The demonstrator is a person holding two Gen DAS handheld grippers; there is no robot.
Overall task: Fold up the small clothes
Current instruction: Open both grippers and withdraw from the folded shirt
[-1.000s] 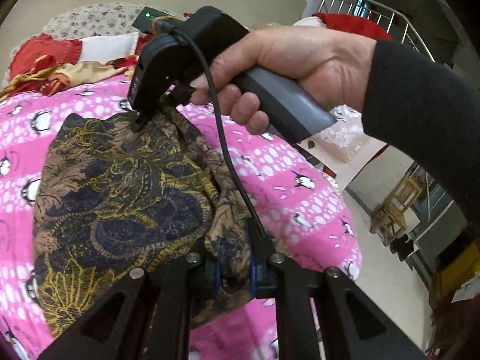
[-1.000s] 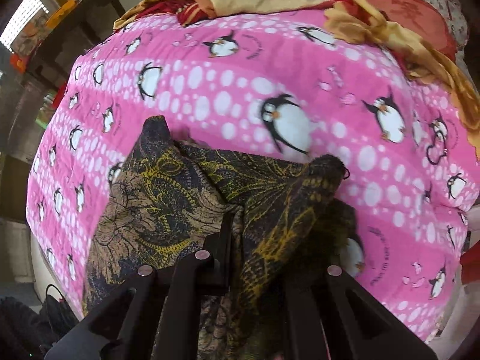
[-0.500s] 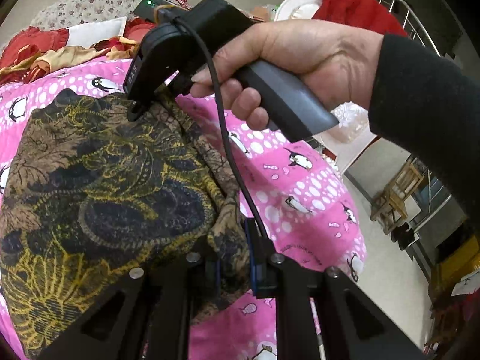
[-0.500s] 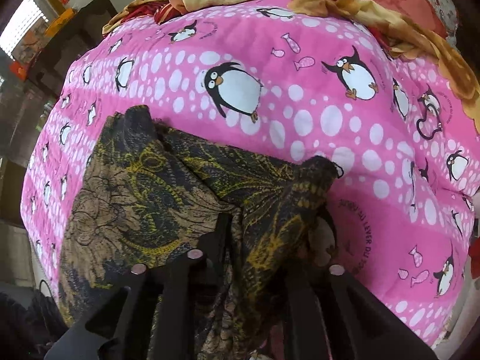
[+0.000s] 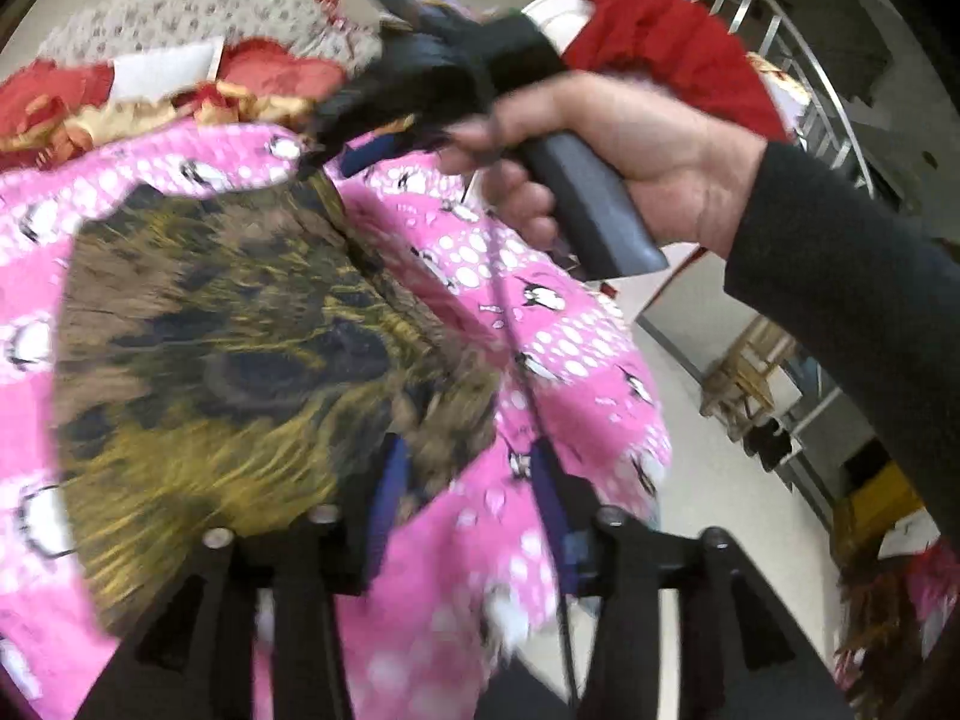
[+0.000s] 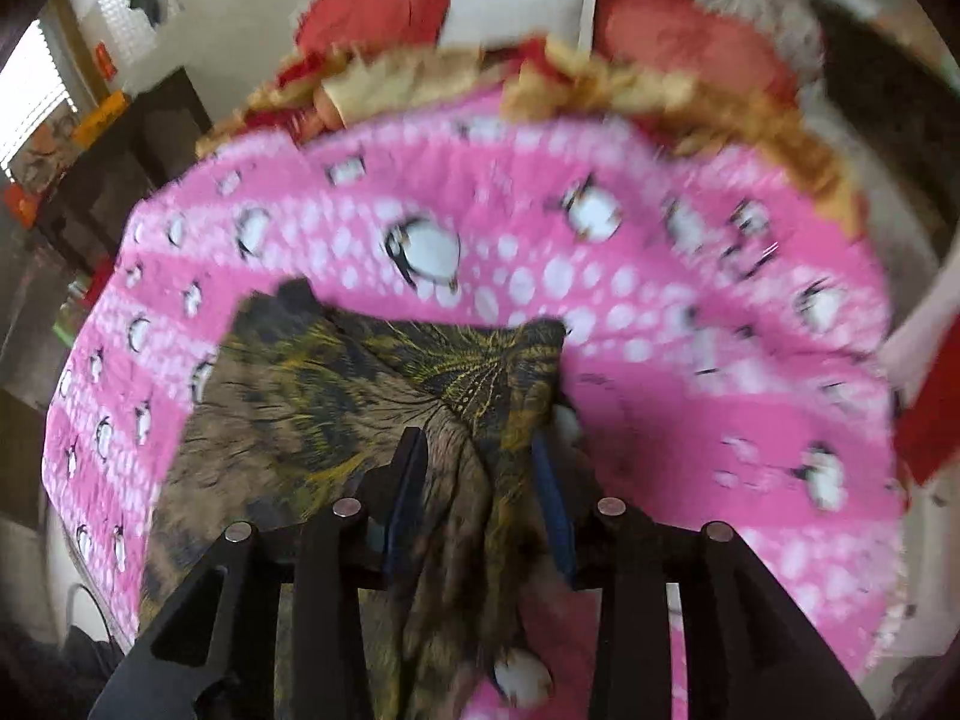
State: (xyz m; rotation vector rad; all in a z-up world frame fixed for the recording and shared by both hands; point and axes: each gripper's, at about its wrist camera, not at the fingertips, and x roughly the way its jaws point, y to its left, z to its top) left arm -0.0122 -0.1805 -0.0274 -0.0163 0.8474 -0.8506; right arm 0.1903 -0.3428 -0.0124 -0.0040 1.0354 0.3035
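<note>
A small brown, black and gold patterned garment (image 5: 228,348) lies on a pink penguin-print bedspread (image 5: 540,324). It also shows in the right wrist view (image 6: 336,396). My left gripper (image 5: 462,480) is open, its jaws spread over the garment's near right corner, which lies loose between them. My right gripper (image 6: 480,468) is open too, with bunched cloth lying between its jaws. In the left wrist view a hand holds the right gripper (image 5: 384,126) above the garment's far corner. Both views are blurred.
Red and gold bedding (image 6: 540,78) is piled at the head of the bed. A red cloth (image 5: 666,54) hangs on a metal rail to the right. The bed edge drops to the floor, where a wooden stool (image 5: 744,372) stands. Dark furniture (image 6: 120,168) stands left.
Both grippers have opened and let go of the garment's corners. The garment now lies flatter on the bedspread, and both grippers have pulled back and up.
</note>
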